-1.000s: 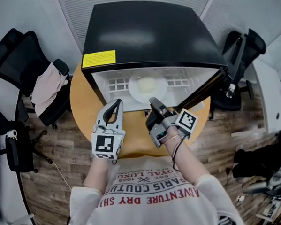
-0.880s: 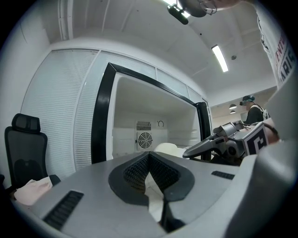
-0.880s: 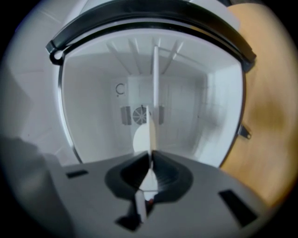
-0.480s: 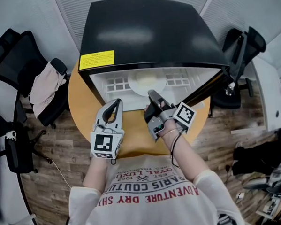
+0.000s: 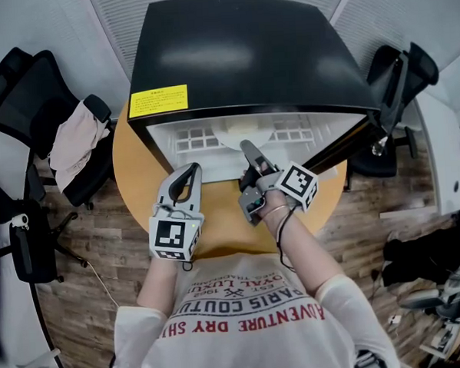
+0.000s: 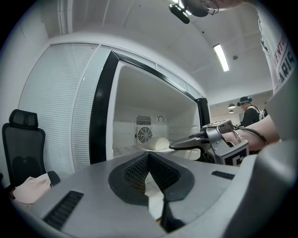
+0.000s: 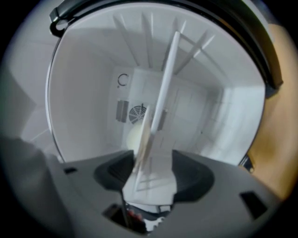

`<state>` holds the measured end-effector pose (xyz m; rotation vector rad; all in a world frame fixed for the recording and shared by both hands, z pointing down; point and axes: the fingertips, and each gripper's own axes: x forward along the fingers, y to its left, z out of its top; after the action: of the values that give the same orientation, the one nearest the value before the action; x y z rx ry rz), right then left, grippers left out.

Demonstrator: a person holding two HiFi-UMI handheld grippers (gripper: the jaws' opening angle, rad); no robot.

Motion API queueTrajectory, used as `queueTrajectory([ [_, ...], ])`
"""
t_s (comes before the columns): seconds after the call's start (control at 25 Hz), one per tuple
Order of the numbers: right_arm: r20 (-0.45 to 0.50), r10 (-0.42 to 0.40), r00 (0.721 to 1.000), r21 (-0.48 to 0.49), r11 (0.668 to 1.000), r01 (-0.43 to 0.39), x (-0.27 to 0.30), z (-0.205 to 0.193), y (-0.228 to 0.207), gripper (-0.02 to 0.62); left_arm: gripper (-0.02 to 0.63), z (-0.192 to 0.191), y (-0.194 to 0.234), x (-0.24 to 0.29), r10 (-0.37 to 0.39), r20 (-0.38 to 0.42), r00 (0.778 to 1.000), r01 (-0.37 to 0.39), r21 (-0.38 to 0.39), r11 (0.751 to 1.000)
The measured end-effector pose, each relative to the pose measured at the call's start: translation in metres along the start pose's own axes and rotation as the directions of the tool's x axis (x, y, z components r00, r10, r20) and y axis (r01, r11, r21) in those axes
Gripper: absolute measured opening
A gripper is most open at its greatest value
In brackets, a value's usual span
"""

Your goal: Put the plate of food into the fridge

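- right gripper: jaws spread and just been opening. The plate rim sits in the gap between them, and the pads look clear of it.
- left gripper: jaws pressed together with nothing in them, held level in front of the fridge, well left of the plate.
- plate is inside the fridge on the white shelf, with the food, a pale roundish lump, on top. A small fan is on the back wall behind it.
- fridge is black with a yellow label on its top-left corner. Its door is swung open to the right.
- fridge stands on a round wooden table, bare wood in front where both grippers hover.
- room: wood-plank floor, and a black office chair on the left with a pinkish cloth draped on it. A second chair is on the right.
- left gripper view also shows a ceiling strip light and a person far off.
- vs a second ago: the plate is deeper in the fridge, with less of it past the front edge. The right gripper has moved in with it; the left gripper is about where it was.
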<state>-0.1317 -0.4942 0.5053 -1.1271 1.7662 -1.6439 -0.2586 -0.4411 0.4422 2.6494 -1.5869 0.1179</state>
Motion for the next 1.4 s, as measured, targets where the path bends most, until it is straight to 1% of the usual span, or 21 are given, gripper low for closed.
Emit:
queueTrajectory([
  [0.16,-0.006,0.008,1.000,-0.017,1.000,-0.008,0.003,0.000,0.001,0.255,0.034,-0.004,0.001,0.000,0.008,-0.012,1.000,-0.008,-0.001,1.000],
  [0.28,-0.035,0.020,0.999,-0.032,0.999,-0.021,0.001,-0.006,0.004,0.255,0.034,-0.001,-0.001,0.000,0.012,-0.009,1.000,-0.012,0.005,1.000],
  [0.36,-0.048,0.034,0.998,-0.024,0.999,-0.035,-0.005,-0.012,0.008,0.255,0.034,-0.002,-0.003,-0.002,0.019,-0.012,1.000,-0.019,0.014,1.000],
  [0.48,-0.058,0.074,0.996,0.008,0.997,-0.074,-0.015,-0.017,0.014,0.253,0.034,-0.004,-0.009,-0.006,0.028,-0.020,0.999,-0.027,0.020,0.999],
  [0.56,-0.075,0.112,0.991,0.008,0.994,-0.111,-0.022,-0.020,0.018,0.251,0.034,-0.004,-0.014,-0.009,0.034,-0.022,0.999,-0.033,0.017,0.999],
  [0.6,-0.079,0.118,0.990,-0.004,0.993,-0.119,-0.027,-0.021,0.018,0.202,0.034,-0.004,-0.016,-0.011,0.038,-0.023,0.999,-0.037,0.016,0.999],
  [0.64,-0.079,0.111,0.991,-0.026,0.993,-0.114,-0.033,-0.021,0.016,0.073,0.034,-0.004,-0.020,-0.012,0.042,-0.025,0.999,-0.041,0.016,0.999],
  [0.68,-0.077,0.099,0.992,-0.054,0.993,-0.103,-0.039,-0.021,0.014,0.040,0.034,-0.004,-0.023,-0.014,0.045,-0.027,0.999,-0.045,0.016,0.999],
  [0.76,-0.077,0.080,0.994,-0.091,0.992,-0.087,-0.052,-0.019,0.010,0.034,0.034,-0.002,-0.031,-0.017,0.047,-0.028,0.998,-0.047,0.015,0.999],
  [0.92,-0.121,0.097,0.988,-0.089,0.990,-0.108,-0.075,-0.023,0.009,0.028,0.034,0.002,-0.052,-0.026,0.035,-0.010,0.999,-0.035,-0.007,0.999],
  [1.0,-0.138,0.089,0.986,-0.135,0.985,-0.108,-0.089,-0.028,0.008,0.028,0.034,0.001,-0.061,-0.032,0.036,-0.010,0.999,-0.037,-0.017,0.999],
  [1.08,-0.146,0.065,0.987,-0.204,0.974,-0.095,-0.102,-0.032,0.006,0.028,0.034,-0.002,-0.071,-0.036,0.038,-0.018,0.999,-0.038,-0.019,0.999],
  [1.12,-0.150,0.065,0.987,-0.258,0.961,-0.103,-0.108,-0.032,0.007,0.028,0.034,-0.004,-0.076,-0.038,0.038,-0.023,0.999,-0.038,-0.021,0.999],
  [1.16,-0.154,0.066,0.986,-0.328,0.938,-0.114,-0.113,-0.031,0.009,0.028,0.034,-0.005,-0.080,-0.040,0.038,-0.026,0.999,-0.039,-0.024,0.999],
  [1.2,-0.154,0.062,0.986,-0.408,0.905,-0.121,-0.118,-0.029,0.010,0.028,0.034,-0.005,-0.085,-0.042,0.040,-0.028,0.999,-0.041,-0.027,0.999],
  [1.24,-0.150,0.051,0.987,-0.489,0.864,-0.119,-0.124,-0.027,0.010,0.028,0.034,-0.005,-0.089,-0.044,0.042,-0.029,0.999,-0.043,-0.029,0.999],
  [1.28,-0.141,0.038,0.989,-0.569,0.815,-0.112,-0.128,-0.025,0.011,0.028,0.034,-0.005,-0.092,-0.046,0.045,-0.028,0.999,-0.045,-0.029,0.999],
  [1.32,-0.129,0.026,0.991,-0.644,0.758,-0.104,-0.133,-0.024,0.013,0.028,0.034,-0.004,-0.095,-0.048,0.046,-0.027,0.999,-0.047,-0.029,0.998],
  [1.4,-0.105,0.014,0.994,-0.765,0.637,-0.089,-0.141,-0.022,0.018,0.028,0.034,-0.002,-0.101,-0.051,0.047,-0.025,0.999,-0.048,-0.024,0.999],
])
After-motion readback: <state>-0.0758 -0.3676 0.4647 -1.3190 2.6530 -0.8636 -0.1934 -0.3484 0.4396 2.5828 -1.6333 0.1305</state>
